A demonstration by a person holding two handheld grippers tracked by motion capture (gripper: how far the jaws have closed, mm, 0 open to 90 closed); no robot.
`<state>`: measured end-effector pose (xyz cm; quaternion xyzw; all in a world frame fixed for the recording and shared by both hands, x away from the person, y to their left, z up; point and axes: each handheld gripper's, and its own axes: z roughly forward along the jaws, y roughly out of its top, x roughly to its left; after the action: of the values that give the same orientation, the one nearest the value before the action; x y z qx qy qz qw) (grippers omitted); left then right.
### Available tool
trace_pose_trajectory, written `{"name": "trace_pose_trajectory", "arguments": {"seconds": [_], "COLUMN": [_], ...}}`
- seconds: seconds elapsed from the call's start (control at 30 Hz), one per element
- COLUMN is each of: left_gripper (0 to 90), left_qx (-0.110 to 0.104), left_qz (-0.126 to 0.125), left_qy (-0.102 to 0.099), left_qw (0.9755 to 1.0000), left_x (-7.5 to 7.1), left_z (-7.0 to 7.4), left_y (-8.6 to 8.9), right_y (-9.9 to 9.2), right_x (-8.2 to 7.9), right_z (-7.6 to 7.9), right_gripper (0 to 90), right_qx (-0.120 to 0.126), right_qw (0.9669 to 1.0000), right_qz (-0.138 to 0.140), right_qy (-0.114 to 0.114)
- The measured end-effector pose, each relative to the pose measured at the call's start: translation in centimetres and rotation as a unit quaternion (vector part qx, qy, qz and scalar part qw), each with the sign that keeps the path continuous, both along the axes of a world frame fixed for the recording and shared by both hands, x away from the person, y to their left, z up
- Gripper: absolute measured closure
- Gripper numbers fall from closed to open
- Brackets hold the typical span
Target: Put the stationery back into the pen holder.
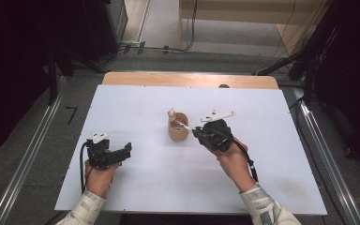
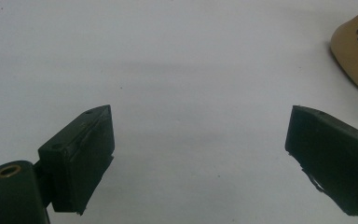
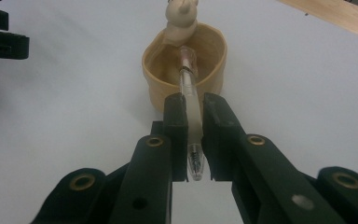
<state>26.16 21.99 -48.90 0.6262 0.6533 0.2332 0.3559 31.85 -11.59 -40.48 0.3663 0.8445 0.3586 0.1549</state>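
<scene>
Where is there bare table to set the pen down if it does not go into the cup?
Bare white table lies between the left hand-held gripper and the cup. More lies right of the right hand-held gripper, toward the table's right edge. It is crowded only at the cup, where the pen pokes in.

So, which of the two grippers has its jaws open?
The left gripper: its jaws stand wide apart over the bare table. The right gripper is closed on a clear pen.
</scene>
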Motion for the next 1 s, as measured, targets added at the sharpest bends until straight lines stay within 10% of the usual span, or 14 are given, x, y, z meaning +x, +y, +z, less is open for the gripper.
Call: {"name": "trace_pose_trajectory", "arguments": {"seconds": [1.0], "left_gripper": [8.6], "left_qx": [0.001], "left_qz": [-0.004], "left_qy": [-0.001], "left_qw": [1.0], "left_x": [0.0], "left_z": [0.1], "left_y": [0.0], "right_y": [2.7], "right_x": [1.4], "right_z": [0.7], "right_gripper": [78.2], "right_qx": [-0.021], "right_qw": [0.9996], "right_qz": [0.002], "right_qy": [0.016]}}
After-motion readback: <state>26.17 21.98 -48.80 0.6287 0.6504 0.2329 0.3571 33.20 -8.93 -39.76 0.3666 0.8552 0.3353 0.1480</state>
